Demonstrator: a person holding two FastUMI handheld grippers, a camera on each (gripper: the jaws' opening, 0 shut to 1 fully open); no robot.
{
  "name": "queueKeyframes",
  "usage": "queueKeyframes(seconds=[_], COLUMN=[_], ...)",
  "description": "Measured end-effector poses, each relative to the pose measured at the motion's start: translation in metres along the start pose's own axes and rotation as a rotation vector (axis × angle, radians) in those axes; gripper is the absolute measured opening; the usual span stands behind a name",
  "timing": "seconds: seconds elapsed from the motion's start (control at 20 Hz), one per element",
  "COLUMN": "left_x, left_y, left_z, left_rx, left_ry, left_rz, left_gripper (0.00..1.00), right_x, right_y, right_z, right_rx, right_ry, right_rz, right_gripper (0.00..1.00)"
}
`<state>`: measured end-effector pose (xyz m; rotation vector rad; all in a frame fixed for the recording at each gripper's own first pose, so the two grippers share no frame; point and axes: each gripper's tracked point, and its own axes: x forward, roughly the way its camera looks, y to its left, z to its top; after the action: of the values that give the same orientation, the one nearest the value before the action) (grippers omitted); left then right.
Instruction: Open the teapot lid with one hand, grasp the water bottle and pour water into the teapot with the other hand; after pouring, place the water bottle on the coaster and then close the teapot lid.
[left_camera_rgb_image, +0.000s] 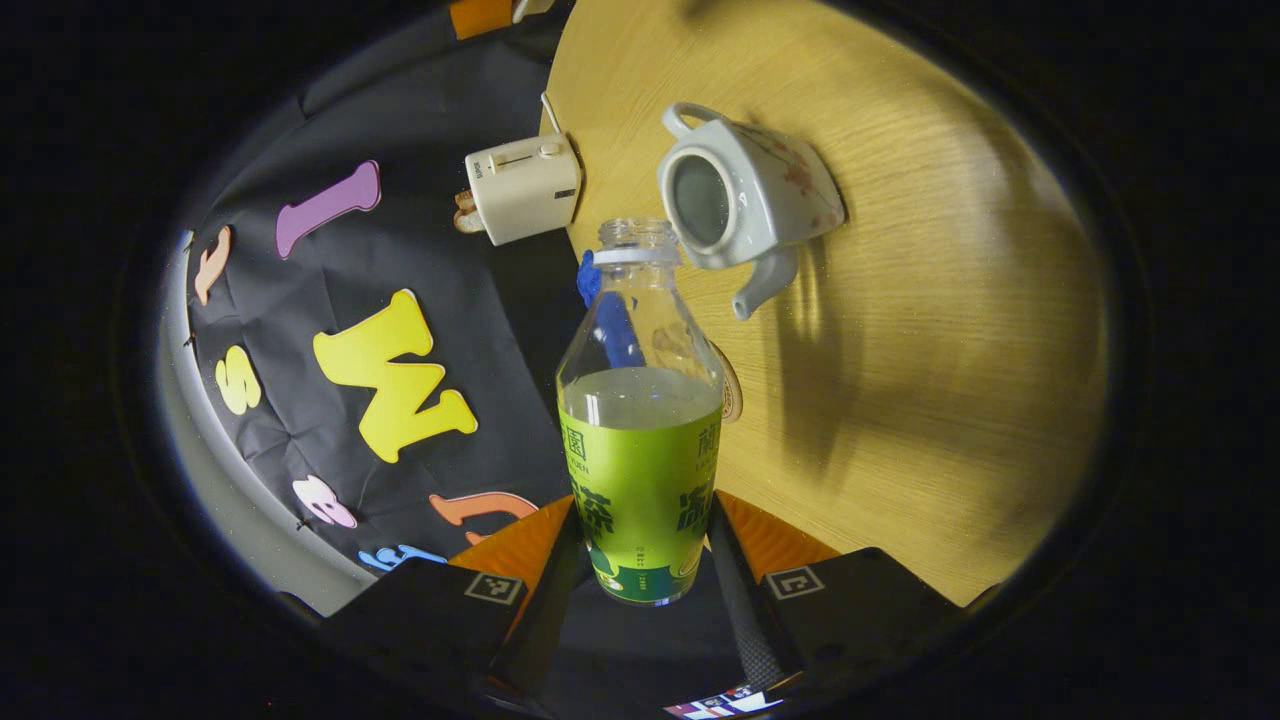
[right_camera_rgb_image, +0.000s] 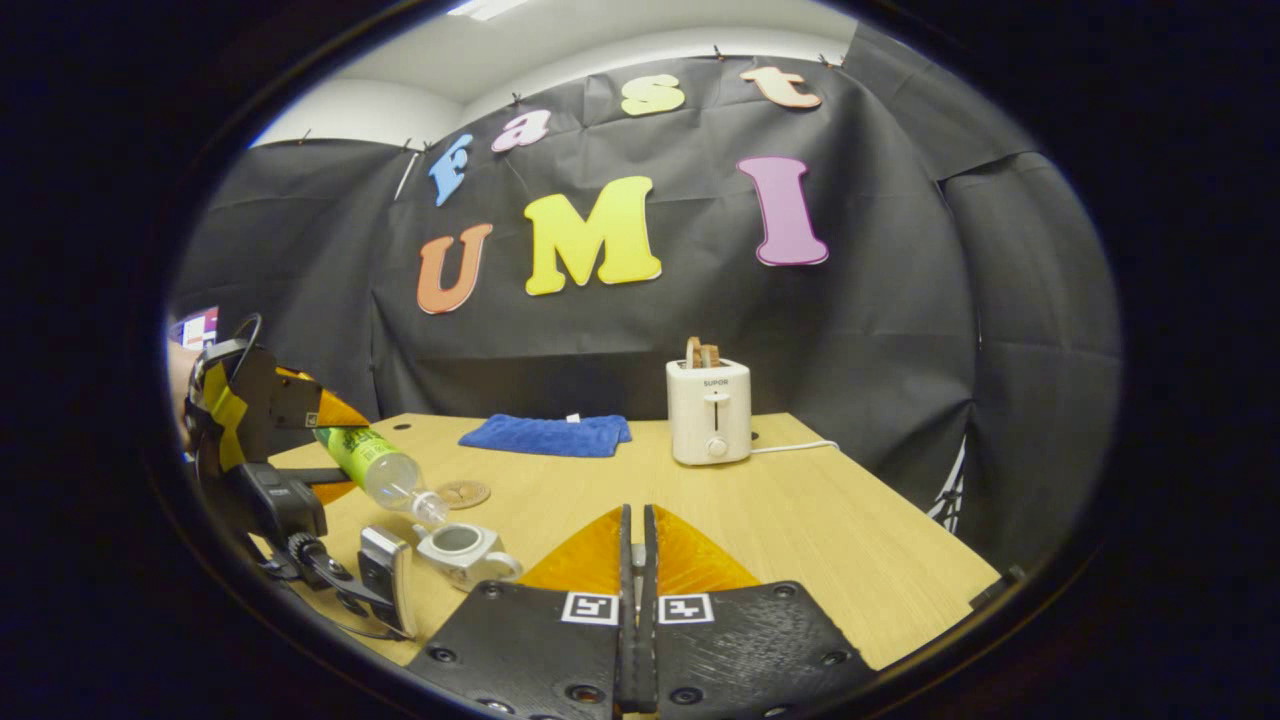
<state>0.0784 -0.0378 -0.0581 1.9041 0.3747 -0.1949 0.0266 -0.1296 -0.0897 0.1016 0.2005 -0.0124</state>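
Two containers in play: water bottle (left_camera_rgb_image: 640, 440), uncapped, roughly half full, tipped mouth-first toward open teapot (left_camera_rgb_image: 745, 195) on table (left_camera_rgb_image: 950, 380). Left gripper (left_camera_rgb_image: 640, 560) jaws clamped on bottle's lower body. Right gripper (right_camera_rgb_image: 636, 560) jaws pressed together, nothing visible between; lid whereabouts cannot tell. Risk: bottle mouth sits at teapot rim, so slight misaim spills onto table; sudden gush likely if tilted fast. Teapot contents unclear. Coaster (right_camera_rgb_image: 463, 492) just beyond teapot, bare.

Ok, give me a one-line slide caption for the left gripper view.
Left gripper holds the uncapped water bottle, its mouth tipped toward the lidless teapot on the wooden table.
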Motion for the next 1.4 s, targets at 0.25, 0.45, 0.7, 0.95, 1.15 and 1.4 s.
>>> queueKeyframes(seconds=[0.25, 0.45, 0.7, 0.95, 1.15, 1.4], left_x=[0.0, -0.001, -0.004, -0.005, -0.008, -0.006], left_y=[0.005, 0.006, 0.013, 0.019, 0.023, 0.032], left_z=[0.002, 0.005, 0.005, 0.006, 0.005, 0.004], left_rx=[0.061, 0.099, 0.137, 0.182, 0.211, 0.254], left_ry=[0.011, 0.014, 0.035, 0.048, 0.065, 0.081], left_rz=[0.004, 0.005, 0.015, 0.016, 0.031, 0.041], left_gripper=[0.73, 0.7, 0.72, 0.73, 0.73, 0.73], right_x=[-0.001, -0.001, -0.001, -0.002, -0.003, -0.004], right_y=[0.003, 0.002, 0.003, 0.0, -0.005, -0.008], right_z=[0.0, 0.0, -0.002, -0.003, -0.006, -0.005], right_rx=[-0.001, 0.001, 0.007, 0.016, 0.027, 0.034], right_ry=[0.002, 0.0, 0.001, 0.001, 0.002, -0.002], right_rz=[0.008, 0.009, 0.016, 0.018, 0.016, 0.013], right_gripper=[0.0, 0.0, 0.0, 0.0, 0.0, 0.0])
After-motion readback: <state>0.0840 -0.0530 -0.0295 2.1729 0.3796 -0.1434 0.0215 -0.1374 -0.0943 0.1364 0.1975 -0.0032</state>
